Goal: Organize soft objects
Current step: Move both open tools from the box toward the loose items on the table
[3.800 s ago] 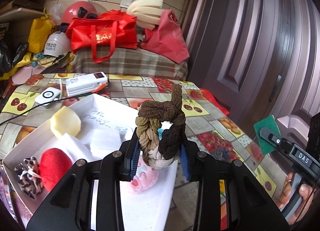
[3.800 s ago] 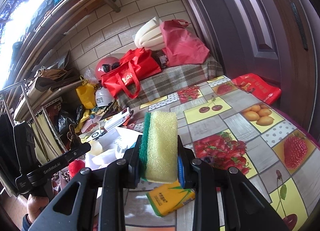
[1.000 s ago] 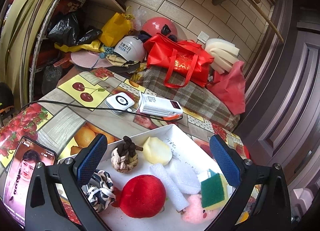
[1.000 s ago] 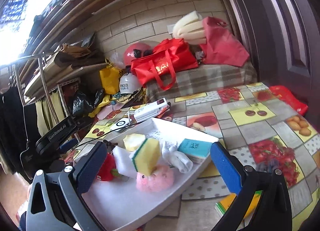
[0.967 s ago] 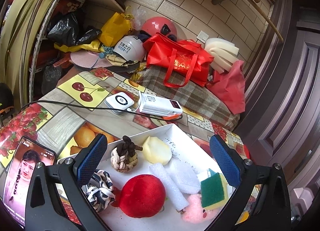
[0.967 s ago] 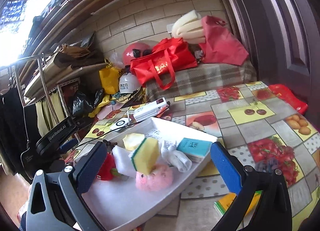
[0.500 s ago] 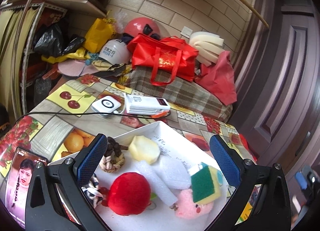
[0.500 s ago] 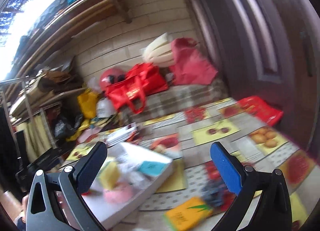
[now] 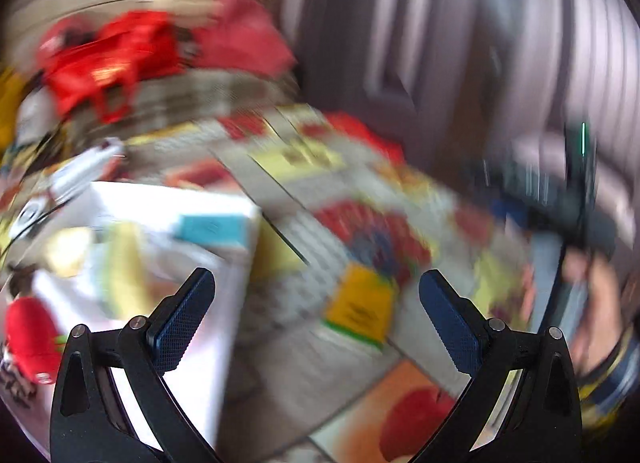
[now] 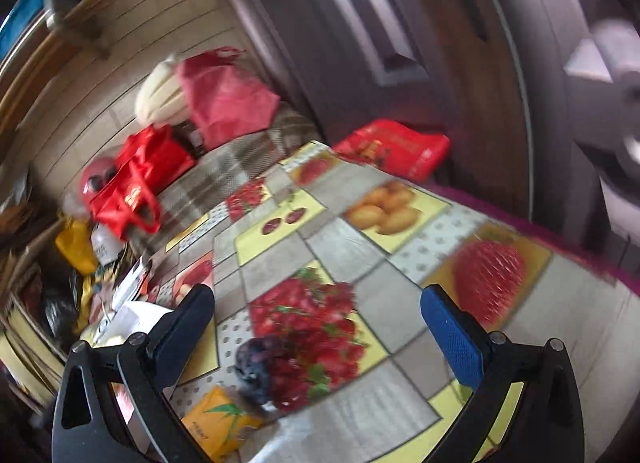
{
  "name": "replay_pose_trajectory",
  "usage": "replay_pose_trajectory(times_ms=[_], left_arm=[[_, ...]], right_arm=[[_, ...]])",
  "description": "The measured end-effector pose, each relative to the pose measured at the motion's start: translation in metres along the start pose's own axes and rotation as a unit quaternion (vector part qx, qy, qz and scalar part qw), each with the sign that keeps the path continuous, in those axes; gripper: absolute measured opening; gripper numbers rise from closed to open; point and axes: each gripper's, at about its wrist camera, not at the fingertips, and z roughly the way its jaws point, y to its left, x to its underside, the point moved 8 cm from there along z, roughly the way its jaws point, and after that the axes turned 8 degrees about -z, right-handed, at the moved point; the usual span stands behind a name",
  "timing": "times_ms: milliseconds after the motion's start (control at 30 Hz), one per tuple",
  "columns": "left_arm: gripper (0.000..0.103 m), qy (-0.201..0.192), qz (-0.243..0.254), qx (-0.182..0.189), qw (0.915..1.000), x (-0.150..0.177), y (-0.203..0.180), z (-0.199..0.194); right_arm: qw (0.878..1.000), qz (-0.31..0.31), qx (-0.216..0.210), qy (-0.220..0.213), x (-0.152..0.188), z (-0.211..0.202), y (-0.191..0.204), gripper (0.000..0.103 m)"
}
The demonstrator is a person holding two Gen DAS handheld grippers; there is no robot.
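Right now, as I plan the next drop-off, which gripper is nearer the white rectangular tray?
Left. The left gripper hangs at the white rectangular tray's right edge, one finger over it; the right gripper sees only its corner, far left.

I see fruit-print tablecloth [image 10: 360, 247]: yellow, grey, red squares. On it: orange-yellow packet [image 10: 218, 421], dark purple scrunchie [image 10: 256, 363], white tray [image 9: 216, 247].

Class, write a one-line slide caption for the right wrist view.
Open right gripper over the fruit-print tablecloth, a dark purple soft object and an orange packet lying below it.
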Motion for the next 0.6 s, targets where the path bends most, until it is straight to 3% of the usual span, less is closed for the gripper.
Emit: replay_pose_trajectory(times_ms=[67,133,267,333,400,467,600], left_arm=[[0.103,0.052,0.057,-0.012,0.9969,0.023,-0.029,0.031],[0.103,0.079,0.076,-0.026,0.9936,0.033,-0.04,0.051],[0.101,0.12,0.047,-0.038,0.9909,0.04,-0.037,0.086],[0.087,0.136,0.04,-0.041,0.9891,0.047,-0.035,0.094],[0.083,0.155,0.048,-0.054,0.9852,0.056,-0.035,0.105],[0.068,0.148,0.056,-0.053,0.9859,0.056,-0.039,0.103],[0.059,0.146,0.055,-0.046,0.9866,0.055,-0.038,0.101]], right_arm=[[1.0,0.005,0.003,0.0,-0.001,-0.002,-0.009,0.103],[1.0,0.003,-0.001,0.0,-0.005,-0.002,-0.011,0.103],[1.0,-0.005,-0.017,0.008,-0.006,0.004,-0.007,0.103],[1.0,-0.003,-0.023,0.015,-0.004,0.009,-0.006,0.103],[0.999,0.002,-0.029,0.023,-0.001,0.015,-0.007,0.103],[0.999,0.005,-0.032,0.028,0.002,0.017,-0.008,0.103],[0.999,0.005,-0.037,0.034,0.005,0.021,-0.006,0.103]])
